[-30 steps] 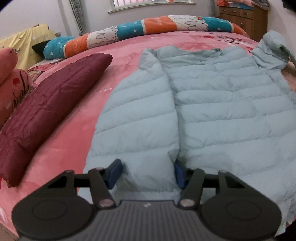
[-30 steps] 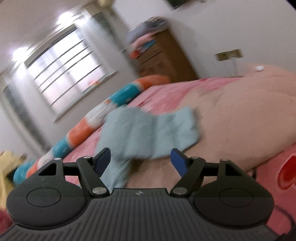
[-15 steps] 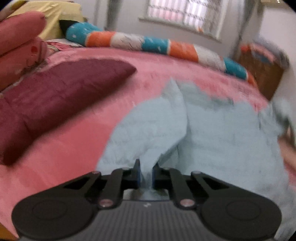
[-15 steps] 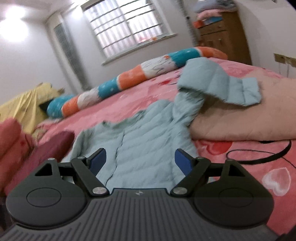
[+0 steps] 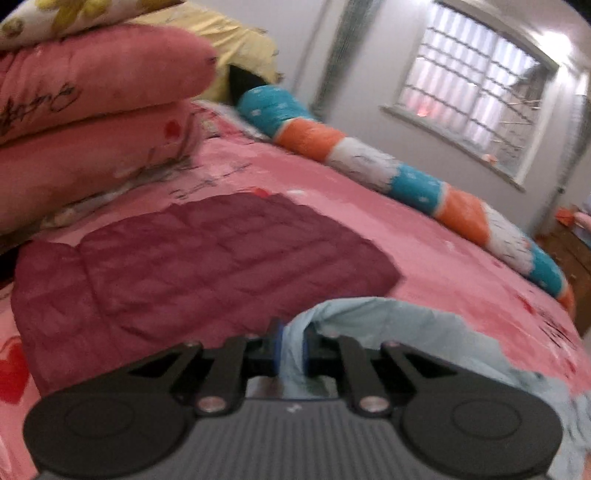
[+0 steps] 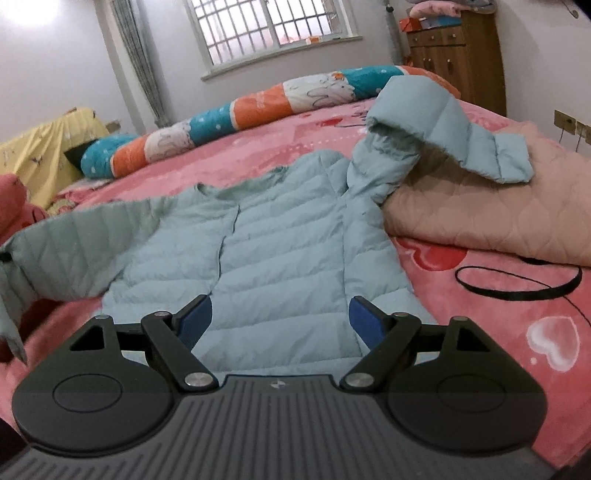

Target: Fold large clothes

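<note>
On the pink bed [image 6: 480, 314] a pale blue down jacket [image 6: 288, 266] lies spread out flat with its front up, collar toward the long striped bolster [image 6: 236, 114] by the window [image 6: 269, 26]. One sleeve is draped over the peach quilt [image 6: 498, 218] at the right edge of the bed; the other sleeve [image 6: 74, 247] is lifted off the bed and stretches out of the right wrist view to the left. The left gripper [image 5: 291, 350] has its fingers pinched nearly together on a bunched fold of that sleeve's pale blue fabric, above a folded maroon down jacket [image 5: 192, 266] that lies beside stacked pink quilts [image 5: 92, 110]. The right gripper [image 6: 280, 317] hovers at the jacket's hem with its blue-padded fingers [image 6: 364, 317] spread wide, holding nothing; the hem shows between them but the pads are clear of it. A black cord [image 6: 517, 291] loops on the bed near the peach quilt
</note>
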Motion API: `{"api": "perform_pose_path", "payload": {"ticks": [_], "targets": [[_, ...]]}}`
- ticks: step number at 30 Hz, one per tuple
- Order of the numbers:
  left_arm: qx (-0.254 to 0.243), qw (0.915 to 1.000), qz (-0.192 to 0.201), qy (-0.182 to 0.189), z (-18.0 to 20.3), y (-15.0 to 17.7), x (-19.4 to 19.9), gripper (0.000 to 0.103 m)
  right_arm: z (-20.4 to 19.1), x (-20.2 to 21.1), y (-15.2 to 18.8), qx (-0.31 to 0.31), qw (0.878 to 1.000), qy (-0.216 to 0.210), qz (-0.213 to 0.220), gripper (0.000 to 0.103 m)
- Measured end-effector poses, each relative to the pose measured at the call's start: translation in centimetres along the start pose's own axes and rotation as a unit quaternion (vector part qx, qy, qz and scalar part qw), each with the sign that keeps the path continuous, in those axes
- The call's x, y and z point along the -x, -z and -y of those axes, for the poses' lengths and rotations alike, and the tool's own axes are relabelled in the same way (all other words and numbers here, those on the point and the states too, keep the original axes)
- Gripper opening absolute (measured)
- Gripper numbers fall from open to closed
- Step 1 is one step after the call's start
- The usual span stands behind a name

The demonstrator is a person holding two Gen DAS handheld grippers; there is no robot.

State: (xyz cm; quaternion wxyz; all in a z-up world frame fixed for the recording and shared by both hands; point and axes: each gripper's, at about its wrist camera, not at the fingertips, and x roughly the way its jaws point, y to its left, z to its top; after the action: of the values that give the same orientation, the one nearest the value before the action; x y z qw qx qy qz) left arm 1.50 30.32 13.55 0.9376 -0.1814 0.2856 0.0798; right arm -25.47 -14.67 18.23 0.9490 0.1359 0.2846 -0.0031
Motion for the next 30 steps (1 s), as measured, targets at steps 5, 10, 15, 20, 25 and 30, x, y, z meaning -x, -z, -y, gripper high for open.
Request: {"api": "perform_pose_path", "payload": {"ticks": [5,10,15,20,25,30], "targets": [[0.013,0.9995,-0.018,-0.025,-3.2,-1.3,-3.9,0.034,-0.9,-0.5,0.6,0.025,1.0,-0.004,-0.018,0.102],[0.002,0.9993,-0.003,-0.037,-4.8,-2.4,-4.1,0.052,-1.6,-1.3,0.8,0.045,0.998,-0.007,-0.032,0.102],[-0.029,0.9971,0.008,-0.07,-5.8,-4.1,-4.1,0.064,-1.5,-1.9,0.7,0.044,0.998,-0.009,-0.038,0.102],[-0.029,0.9889,0.041,-0.14,-7.2,-6.0,-2.2,0.08,-0.9,-1.3,0.3,0.04,0.999,-0.008,-0.036,0.102],[-0.044,0.9913,0.064,-0.107,-6.7,-5.8,1.4,0.079,0.0,-1.2,0.1,0.011,1.0,0.004,-0.022,0.103],[-0.09,0.993,0.072,-0.025,-2.4,-2.8,5.7,0.079,1.5,-1.2,0.1,-0.027,0.999,0.031,-0.012,0.103]]}}
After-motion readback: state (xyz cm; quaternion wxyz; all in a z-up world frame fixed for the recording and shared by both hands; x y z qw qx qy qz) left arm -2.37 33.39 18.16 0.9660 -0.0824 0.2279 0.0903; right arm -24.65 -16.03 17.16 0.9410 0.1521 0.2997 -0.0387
